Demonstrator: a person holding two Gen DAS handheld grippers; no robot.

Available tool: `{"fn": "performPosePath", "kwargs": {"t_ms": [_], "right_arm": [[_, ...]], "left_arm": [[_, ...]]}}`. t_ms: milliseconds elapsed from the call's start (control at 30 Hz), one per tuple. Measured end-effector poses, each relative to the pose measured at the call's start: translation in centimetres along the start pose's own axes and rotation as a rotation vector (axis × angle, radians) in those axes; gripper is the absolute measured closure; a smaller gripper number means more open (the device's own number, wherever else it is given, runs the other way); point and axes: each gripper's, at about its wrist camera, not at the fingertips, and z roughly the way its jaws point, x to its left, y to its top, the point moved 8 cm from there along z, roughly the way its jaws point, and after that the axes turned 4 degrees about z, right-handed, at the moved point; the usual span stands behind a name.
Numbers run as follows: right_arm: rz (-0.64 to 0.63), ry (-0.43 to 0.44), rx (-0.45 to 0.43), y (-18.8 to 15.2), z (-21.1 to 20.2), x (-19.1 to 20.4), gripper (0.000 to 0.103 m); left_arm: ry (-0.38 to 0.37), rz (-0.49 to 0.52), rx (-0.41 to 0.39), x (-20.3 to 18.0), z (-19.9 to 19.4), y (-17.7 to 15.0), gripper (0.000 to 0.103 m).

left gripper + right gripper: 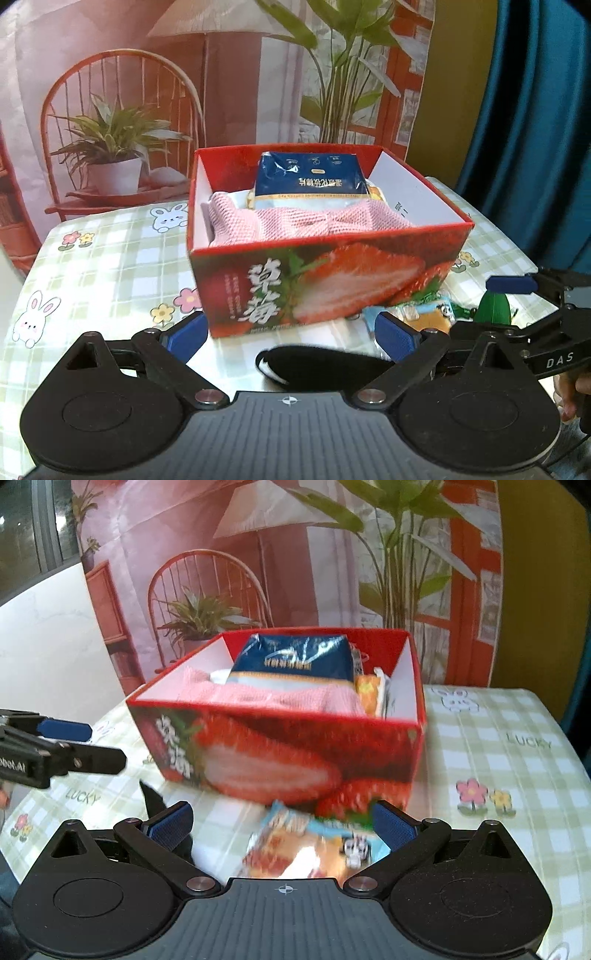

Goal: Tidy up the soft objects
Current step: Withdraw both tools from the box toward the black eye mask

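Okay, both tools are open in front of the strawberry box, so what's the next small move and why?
Probably lower the right tool onto the snack packet and close. The packet lies on the tablecloth between its open fingers, outside the box, which already holds a pink cloth and a blue pack. The left tool is also open, over a black item.

The snack packet (314,845) is motion-blurred, its print unreadable.

Towel (306,221) and packet (312,177) in box (325,288) on table (92,266).
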Motion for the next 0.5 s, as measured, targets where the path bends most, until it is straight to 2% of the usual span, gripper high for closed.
{"fn": "performPosePath", "kwargs": {"t_ms": [333,433,500], "right_arm": [[-0.017,0.026,-0.025,-4.6,-2.5,0.4,0.004],[-0.037,0.035,-0.010,-5.5,-2.7,0.7,0.013],[-0.055,0.034,0.011,-6.1,-2.5,0.9,0.025]], "left_arm": [[-0.014,-0.018,-0.029,-0.3,-0.8,-3.4,0.005],[-0.020,-0.030,-0.016,-0.1,-0.3,-4.4,0.005],[-0.022,-0.042,-0.013,0.1,0.1,-4.7,0.005]]}}
